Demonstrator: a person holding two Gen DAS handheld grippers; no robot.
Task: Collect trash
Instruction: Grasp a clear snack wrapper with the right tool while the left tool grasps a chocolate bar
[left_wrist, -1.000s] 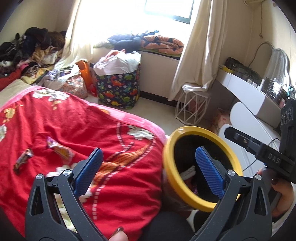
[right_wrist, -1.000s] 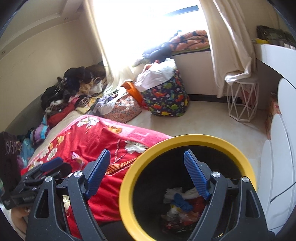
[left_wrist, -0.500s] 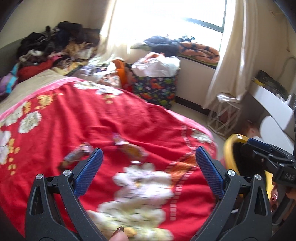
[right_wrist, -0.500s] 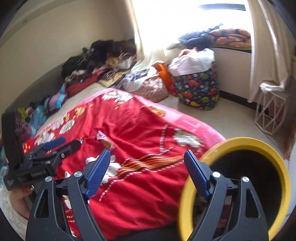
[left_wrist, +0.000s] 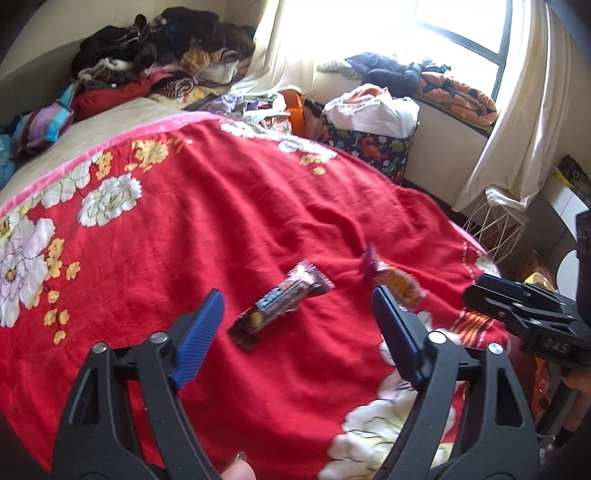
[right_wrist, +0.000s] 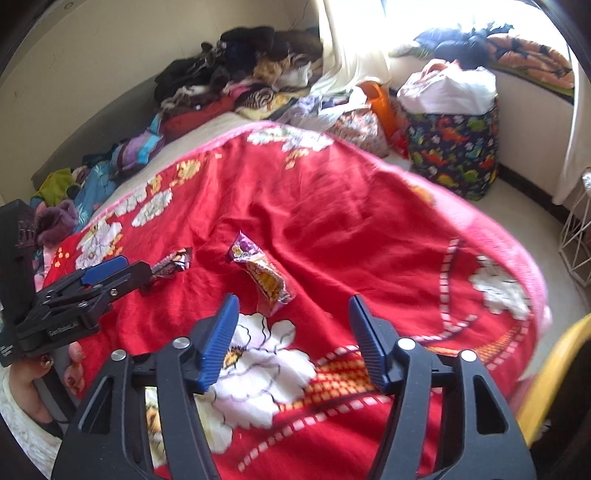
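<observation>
Both tongs released: left gripper (left_wrist: 295, 332) frames dark wrapper (left_wrist: 281, 303); right gripper (right_wrist: 290, 334) nears orange wrapper (right_wrist: 264, 275). Lower squarely; film probably slips.

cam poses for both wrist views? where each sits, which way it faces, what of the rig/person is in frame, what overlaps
Left wrist: sits behind the open left gripper, faces down over the red blanket toward the window; dark wrapper between its fingers; right gripper at right.
Right wrist: sits behind the open right gripper, faces the same blanket; left gripper and hand at left, yellow bin rim at right.
Shared: both wrappers, including the orange wrapper, blanket, dinosaur-print bag.
</observation>
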